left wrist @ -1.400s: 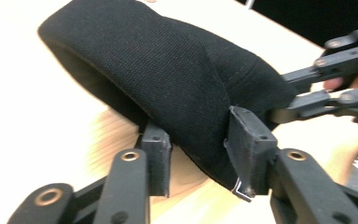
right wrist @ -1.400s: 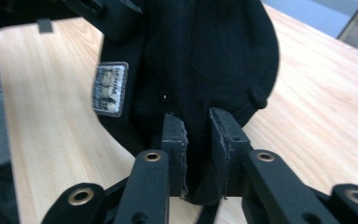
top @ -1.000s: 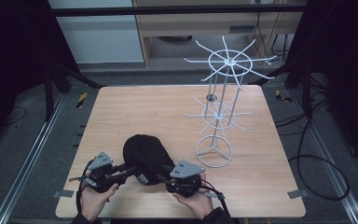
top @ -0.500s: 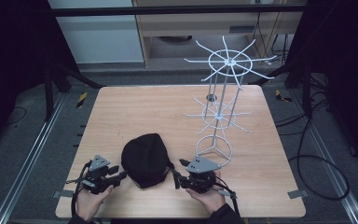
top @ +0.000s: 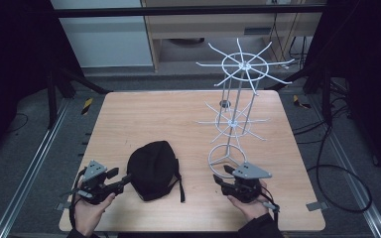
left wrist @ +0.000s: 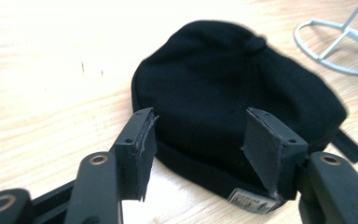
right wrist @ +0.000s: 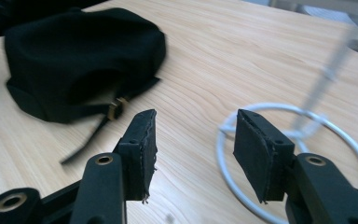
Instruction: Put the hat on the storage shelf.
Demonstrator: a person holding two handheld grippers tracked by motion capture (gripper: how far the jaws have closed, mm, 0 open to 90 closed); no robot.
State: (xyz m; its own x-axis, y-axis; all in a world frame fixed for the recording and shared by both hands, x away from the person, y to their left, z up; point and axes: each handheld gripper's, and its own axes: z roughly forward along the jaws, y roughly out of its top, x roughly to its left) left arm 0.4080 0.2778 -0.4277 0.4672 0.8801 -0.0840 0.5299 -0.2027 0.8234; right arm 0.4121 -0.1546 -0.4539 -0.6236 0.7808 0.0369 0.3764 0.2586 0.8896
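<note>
A: Starting at the left, what's the left gripper (top: 121,181) doing?
B: It's held low over the near left part of the bench (top: 178,109). Its fingers (left wrist: 140,144) stand apart and have just been opening; the near edge of the black cap (top: 154,168) lies between them, but the pads aren't pressing on it.

A: And the cap itself?
B: It lies on the bench just right of that gripper, crown up, its strap trailing off at the near right side. In the left gripper view a small label (left wrist: 251,200) shows on its near edge.

A: Further right?
B: The right gripper (top: 219,179) is held near the front edge, well apart from the cap, just beside the ring base of the white wire rack (top: 238,119). Its fingers (right wrist: 142,149) are apart too, have just been opening, and have nothing between them but bare wood
</note>
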